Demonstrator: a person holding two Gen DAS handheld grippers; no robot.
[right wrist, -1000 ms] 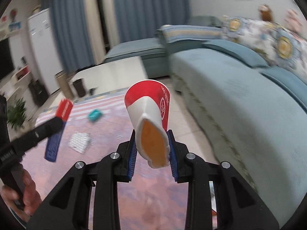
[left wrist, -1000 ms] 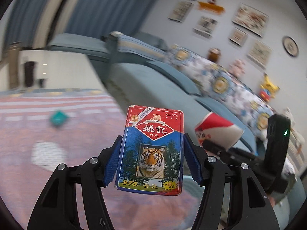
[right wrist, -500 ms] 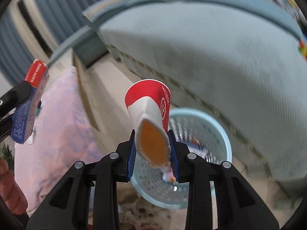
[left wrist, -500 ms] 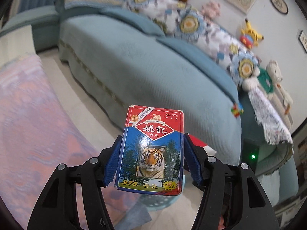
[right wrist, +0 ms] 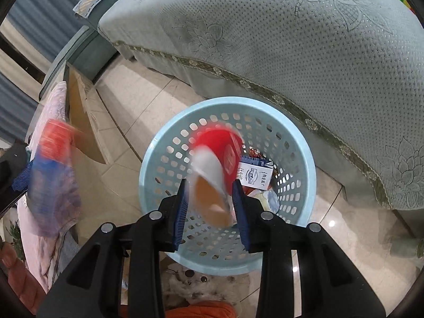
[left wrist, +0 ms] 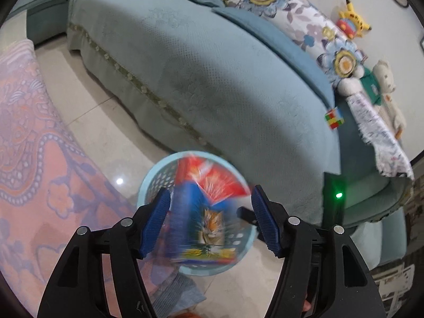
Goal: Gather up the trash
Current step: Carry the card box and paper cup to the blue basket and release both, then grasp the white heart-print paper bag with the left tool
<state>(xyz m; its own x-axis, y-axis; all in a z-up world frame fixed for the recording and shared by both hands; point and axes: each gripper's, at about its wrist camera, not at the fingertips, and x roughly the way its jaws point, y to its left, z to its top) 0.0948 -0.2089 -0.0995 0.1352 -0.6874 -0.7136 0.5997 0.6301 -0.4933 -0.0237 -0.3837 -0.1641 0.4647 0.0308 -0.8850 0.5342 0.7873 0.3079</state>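
Note:
A light blue perforated trash basket stands on the tile floor by the sofa; it also shows in the left wrist view. My left gripper is open above it, and the tiger card box is blurred, loose between the blue pads. My right gripper is open over the basket, and the red and white paper cup is blurred, dropping between its pads. The card box also shows blurred at the left of the right wrist view. A white and blue carton lies in the basket.
A teal sofa runs behind the basket, with floral cushions, plush toys and a colour cube on it. A pink patterned rug covers the floor at left. Something white and fluffy lies just before the basket.
Both grippers have moved over the basket and opened. The card box and the cup have come loose and are falling, both motion-blurred.

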